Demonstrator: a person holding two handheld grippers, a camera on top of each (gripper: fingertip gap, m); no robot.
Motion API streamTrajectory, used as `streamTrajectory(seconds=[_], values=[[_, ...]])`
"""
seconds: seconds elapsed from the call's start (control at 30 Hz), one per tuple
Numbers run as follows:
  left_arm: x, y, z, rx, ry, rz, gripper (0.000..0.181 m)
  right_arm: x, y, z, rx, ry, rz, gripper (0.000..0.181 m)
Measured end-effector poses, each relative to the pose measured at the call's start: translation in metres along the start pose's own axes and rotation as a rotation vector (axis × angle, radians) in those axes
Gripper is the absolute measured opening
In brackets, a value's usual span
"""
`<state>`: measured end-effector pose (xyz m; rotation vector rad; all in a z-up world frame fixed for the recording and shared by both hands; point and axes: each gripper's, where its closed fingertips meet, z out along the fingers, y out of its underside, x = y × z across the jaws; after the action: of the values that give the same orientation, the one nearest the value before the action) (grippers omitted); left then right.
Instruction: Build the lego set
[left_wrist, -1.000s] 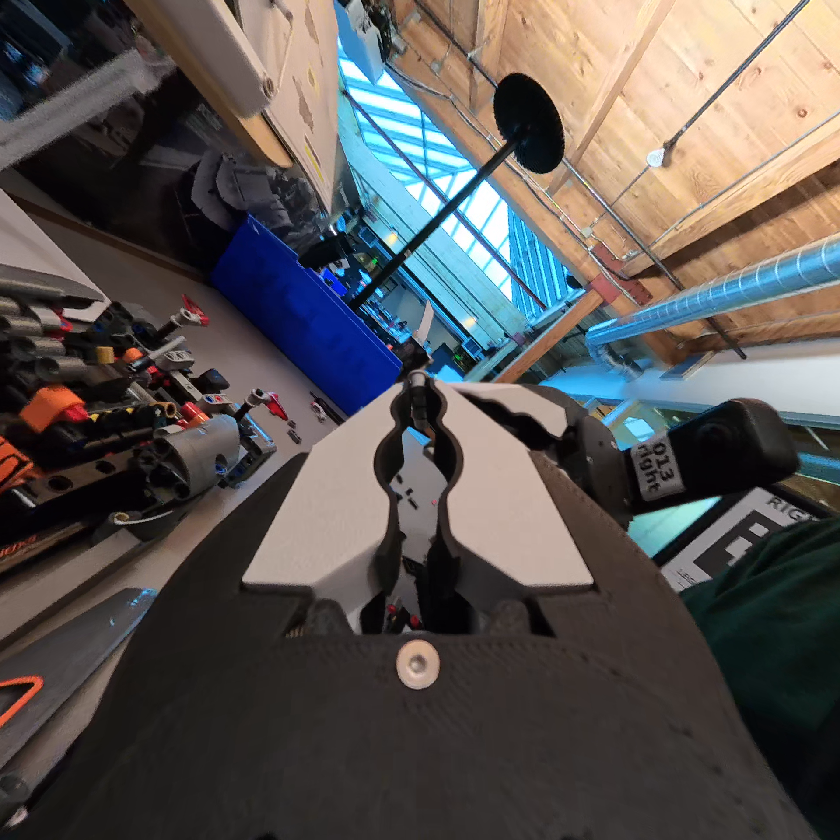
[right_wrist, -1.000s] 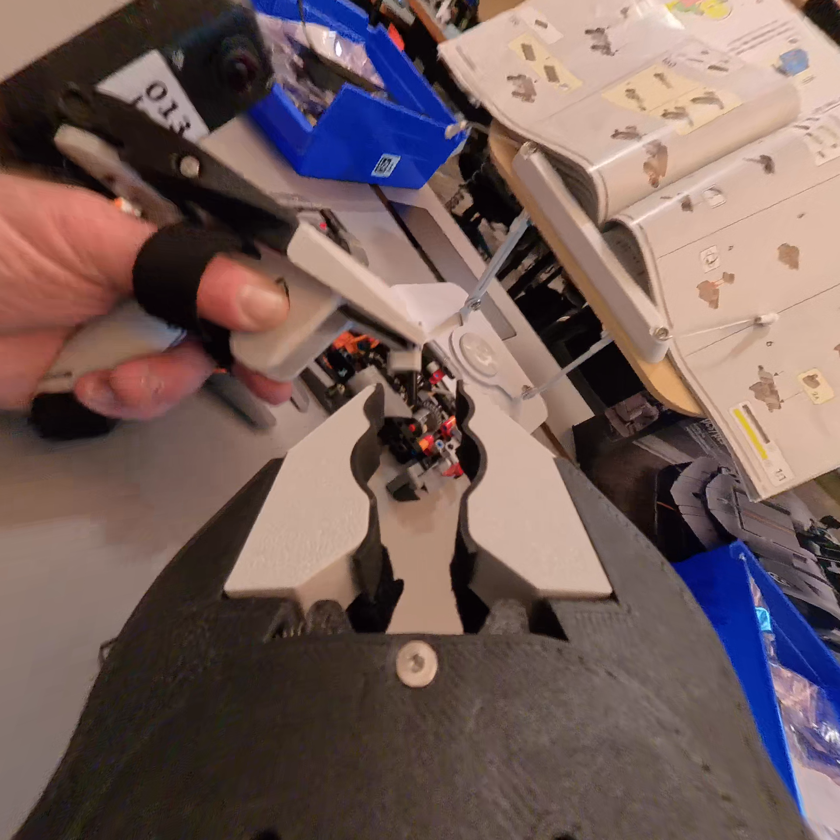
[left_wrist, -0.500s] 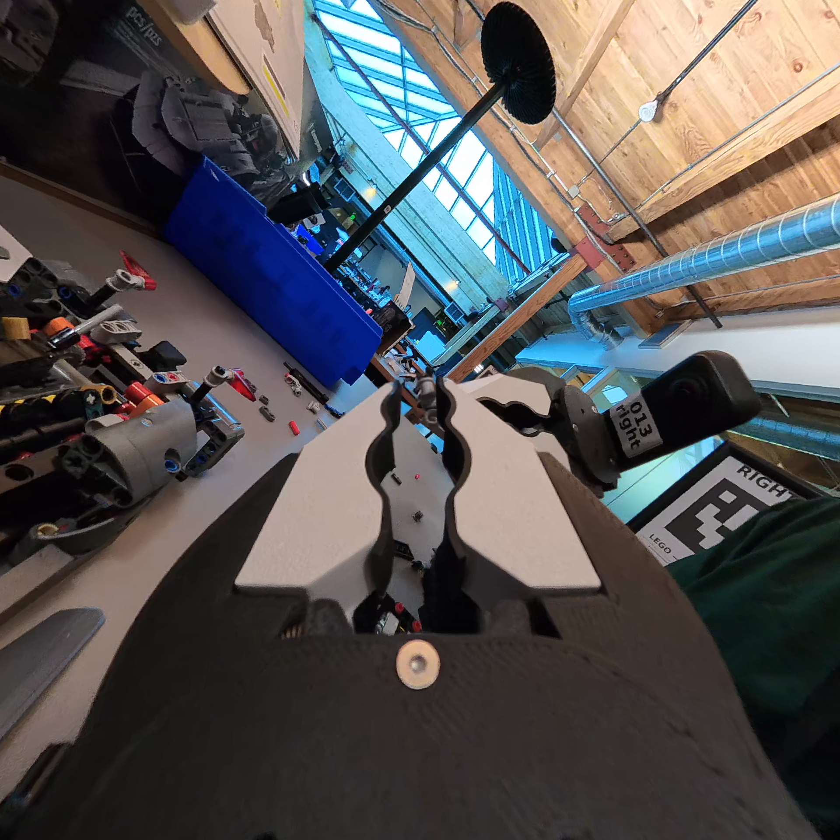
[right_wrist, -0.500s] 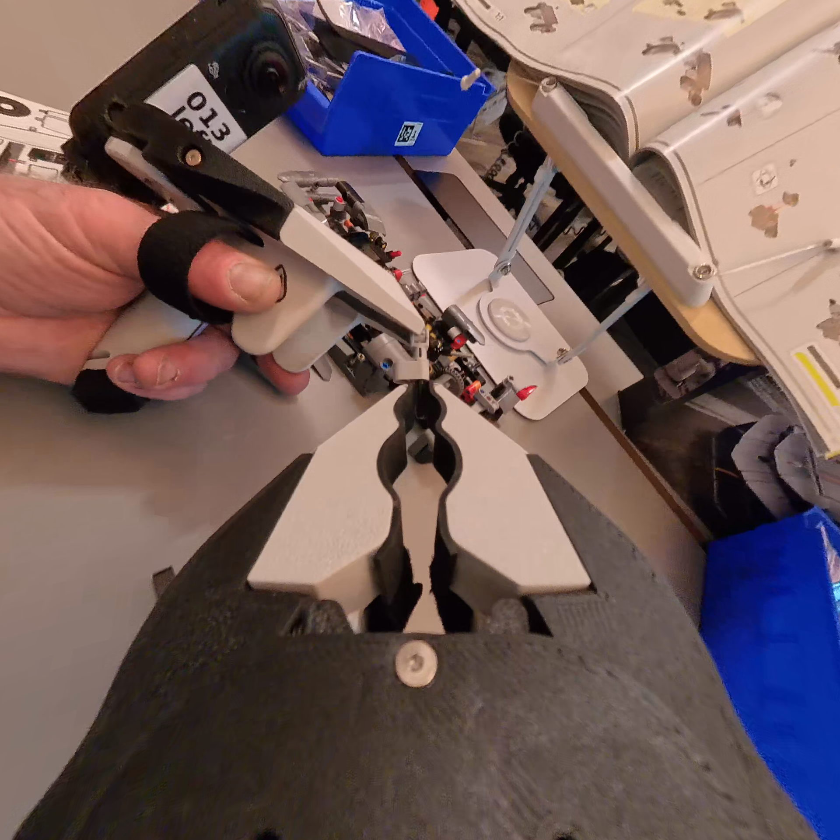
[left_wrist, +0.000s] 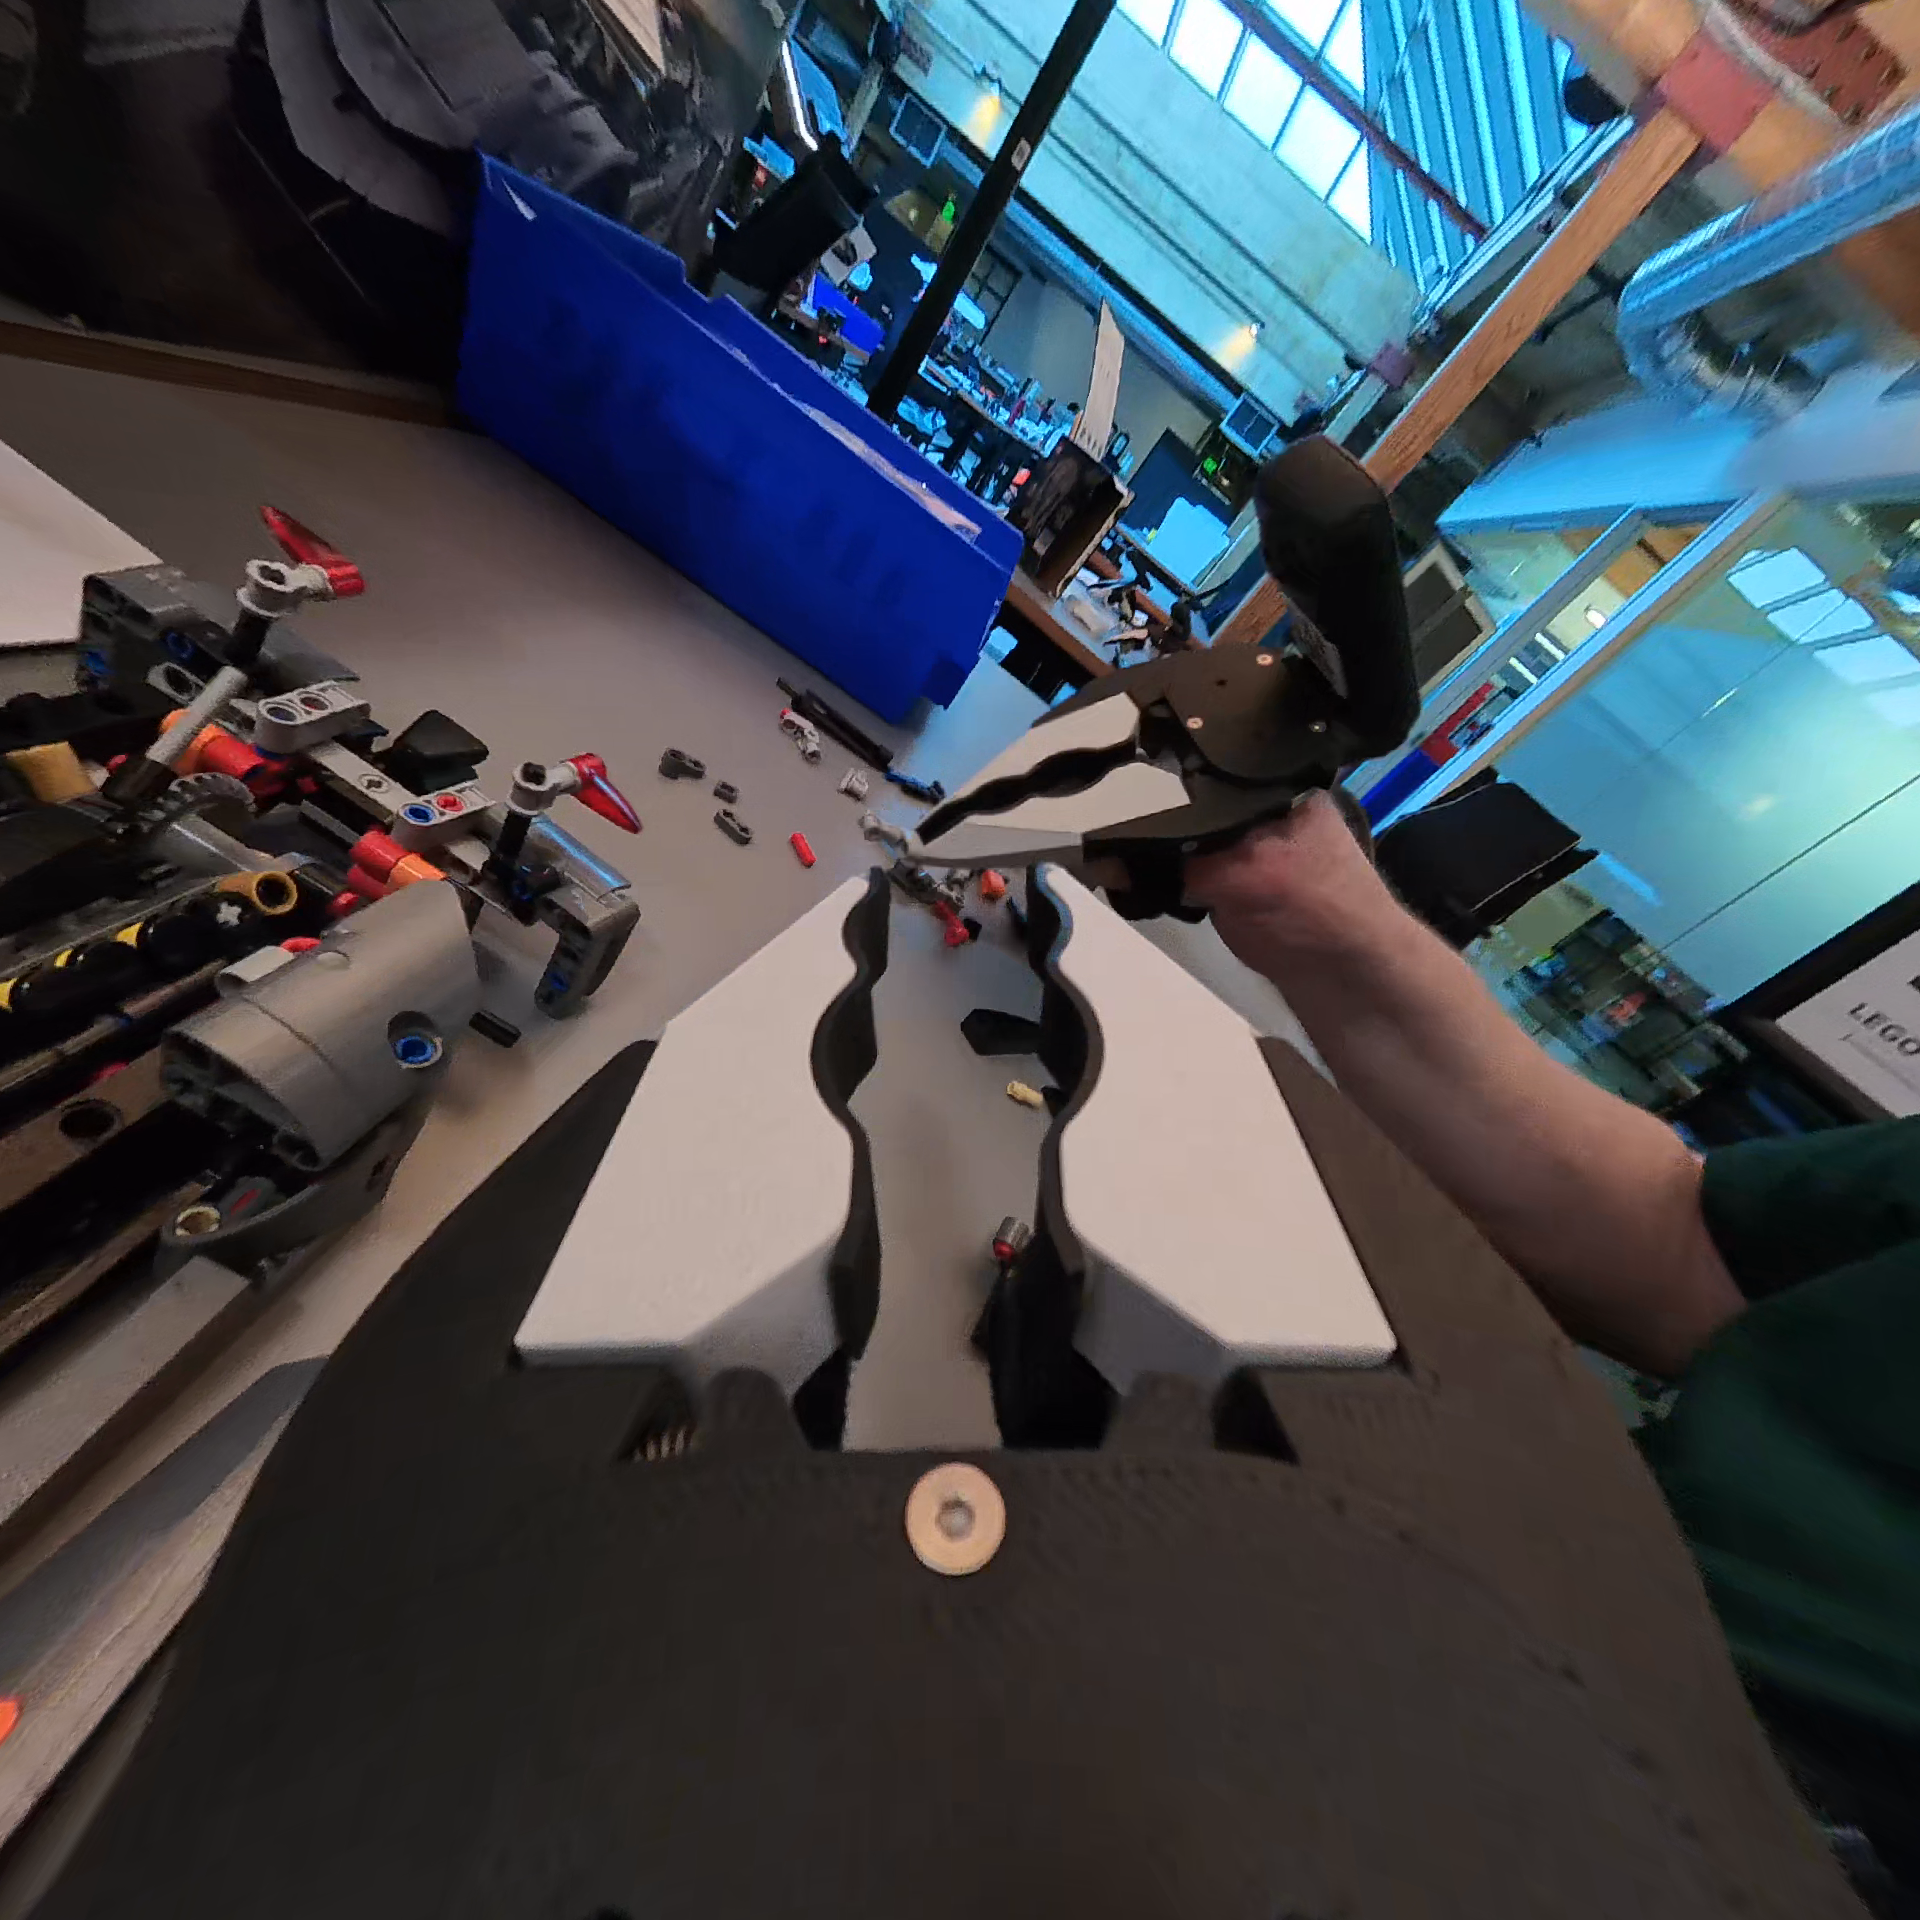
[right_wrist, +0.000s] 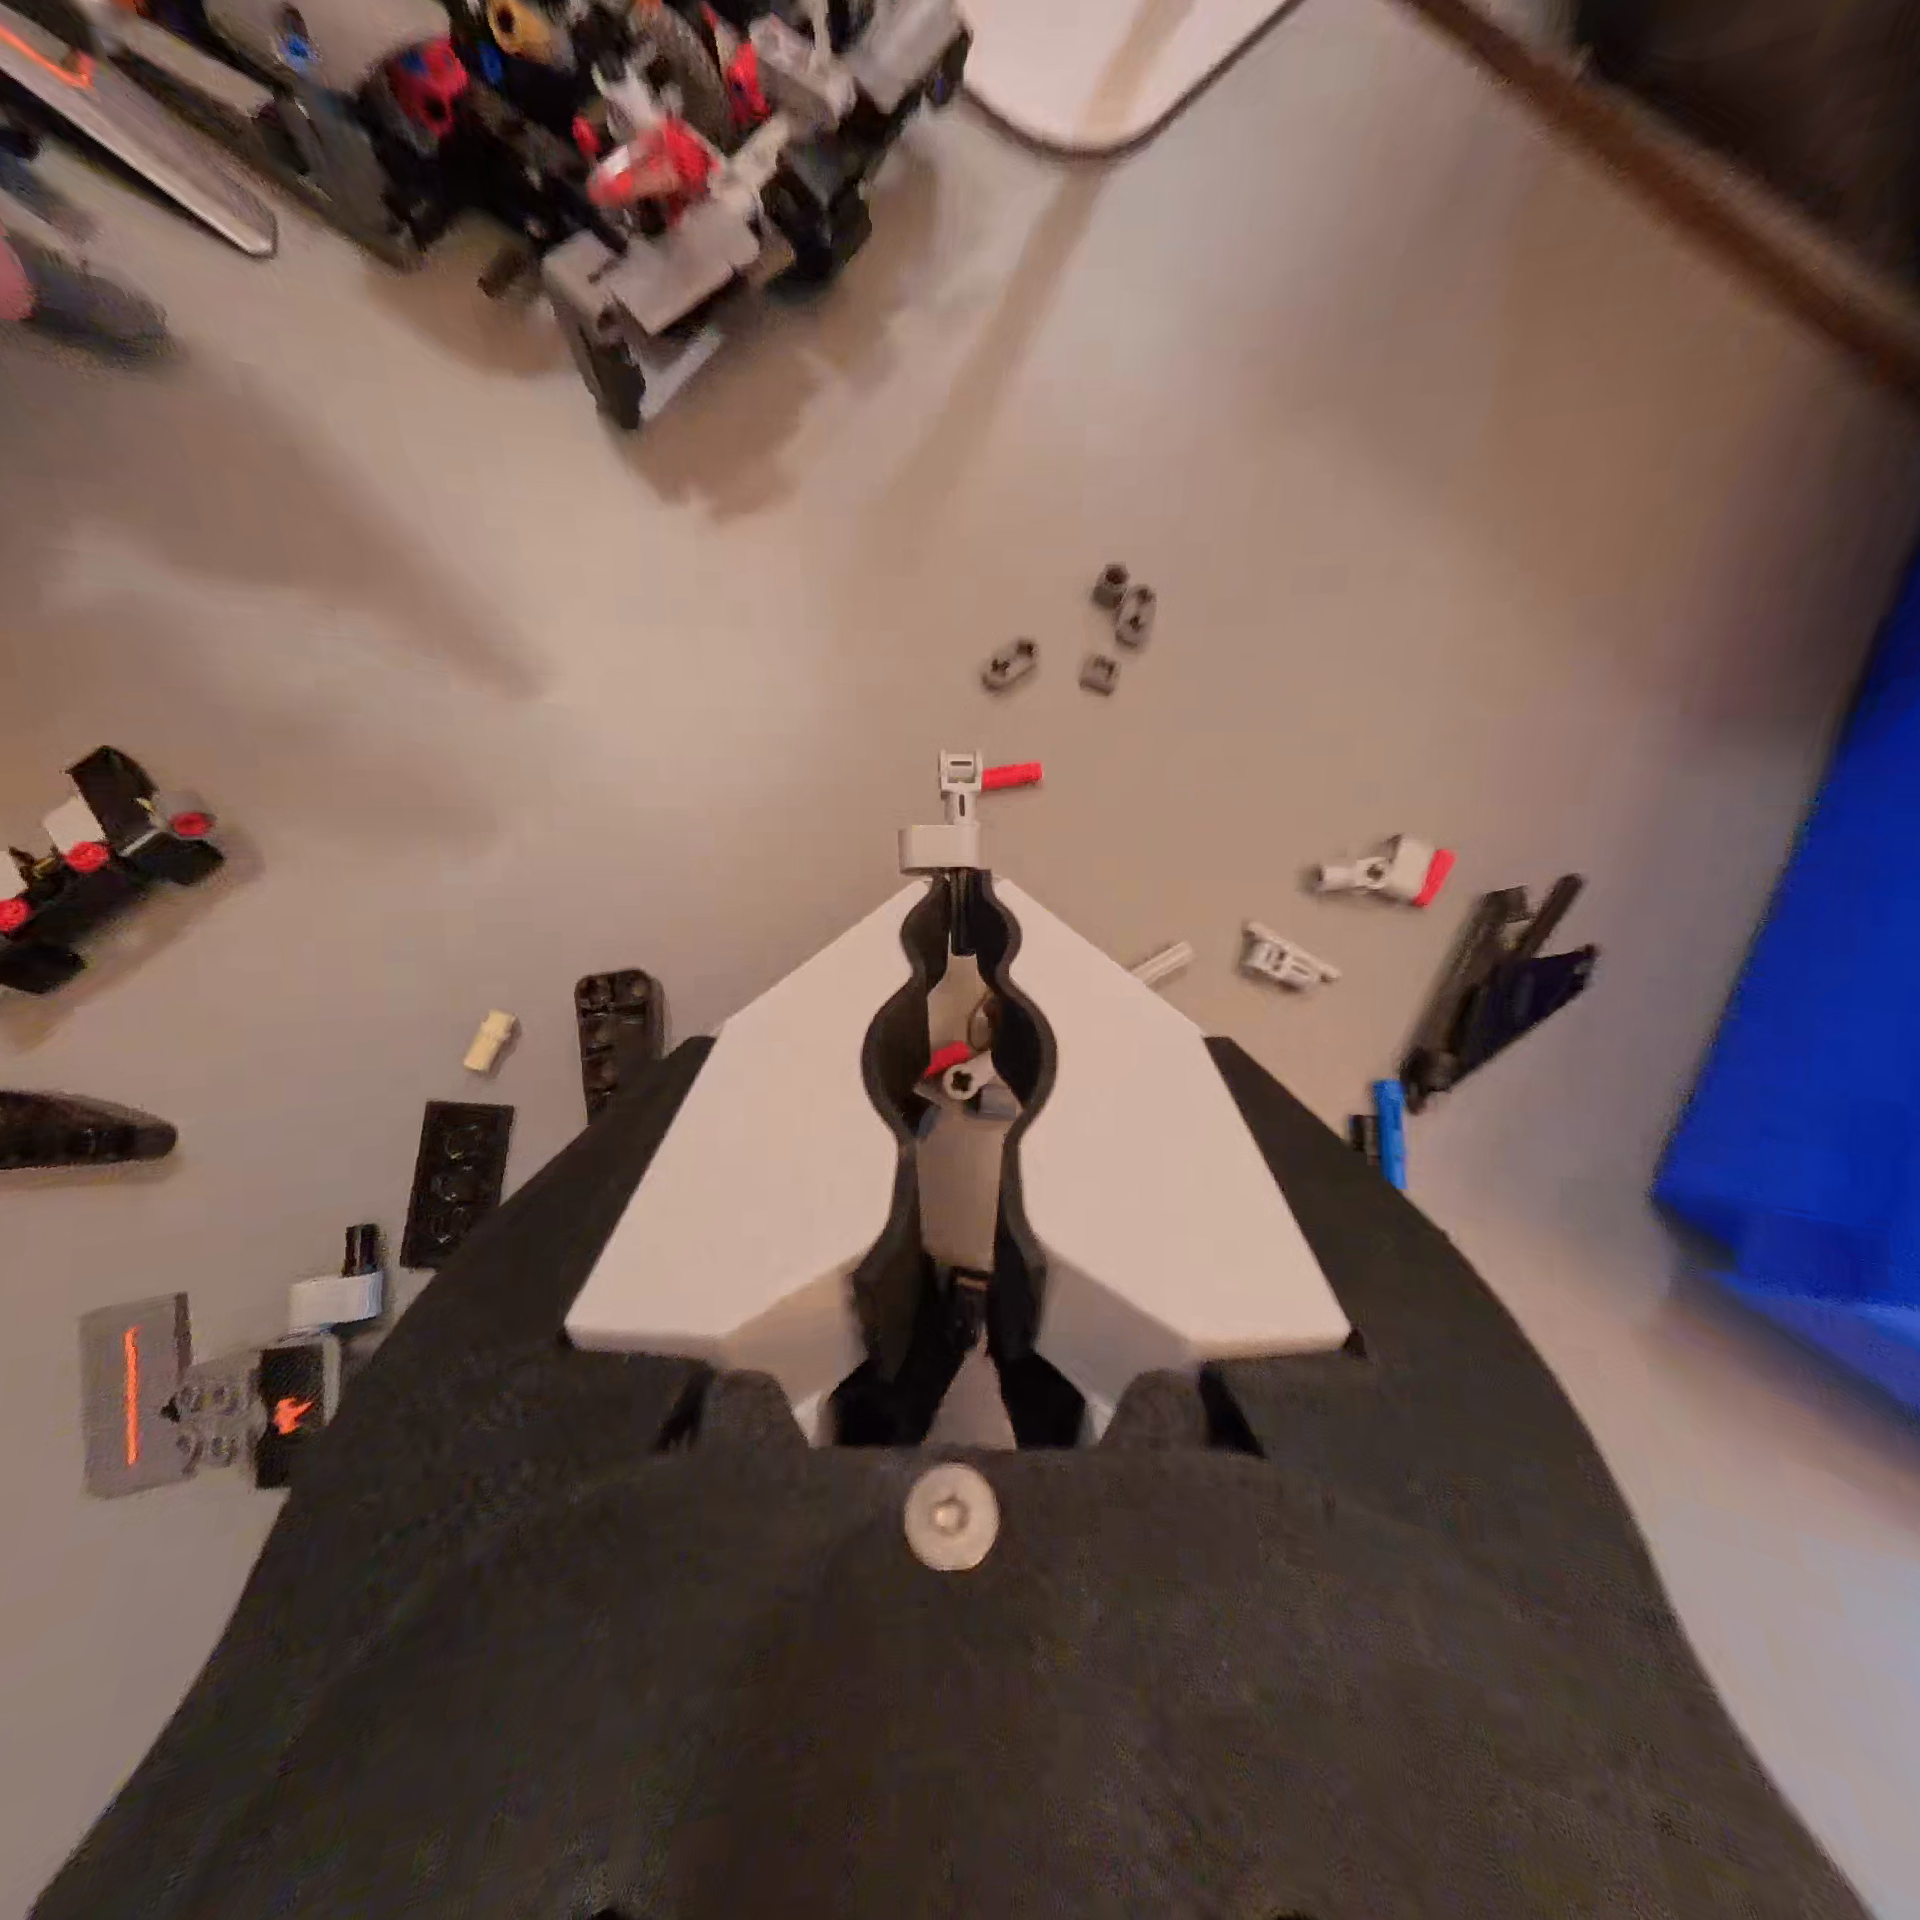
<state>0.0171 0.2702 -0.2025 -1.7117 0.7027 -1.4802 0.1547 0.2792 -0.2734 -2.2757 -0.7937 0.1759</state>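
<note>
Lego model (left_wrist: 260, 935) sits left on your table (left_wrist: 582, 644); your right gripper (right_wrist: 956, 883) pinches a grey-red piece (right_wrist: 961, 810) (tips closed), left gripper (left_wrist: 956, 894) apart, holding nothing.

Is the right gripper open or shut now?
Shut. The right gripper pinches a small grey piece at its fingertips, held above the table.

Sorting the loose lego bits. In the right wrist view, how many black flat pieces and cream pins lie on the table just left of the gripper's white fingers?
Black flat pieces: 2
Cream pin: 1
Total: 3
</note>
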Motion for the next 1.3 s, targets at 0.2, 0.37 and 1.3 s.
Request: streamTrajectory(seconds=[0.2, 0.37, 1.3], values=[[-0.001, 0.006, 0.006, -0.033, -0.017, 0.049, 0.027, 0.000, 0.009, 0.017, -0.072, -0.004, -0.022, 0.004], [0.002, 0.010, 0.011, -0.059, -0.025, 0.101, 0.032, 0.005, 0.006, 0.007, -0.051, 0.004, -0.010, 0.016], [0.051, 0.108, -0.015, -0.589, -0.149, 0.659, 0.061, -0.128, 0.079, -0.055, -0.051, -0.267, -0.155, 0.052]])
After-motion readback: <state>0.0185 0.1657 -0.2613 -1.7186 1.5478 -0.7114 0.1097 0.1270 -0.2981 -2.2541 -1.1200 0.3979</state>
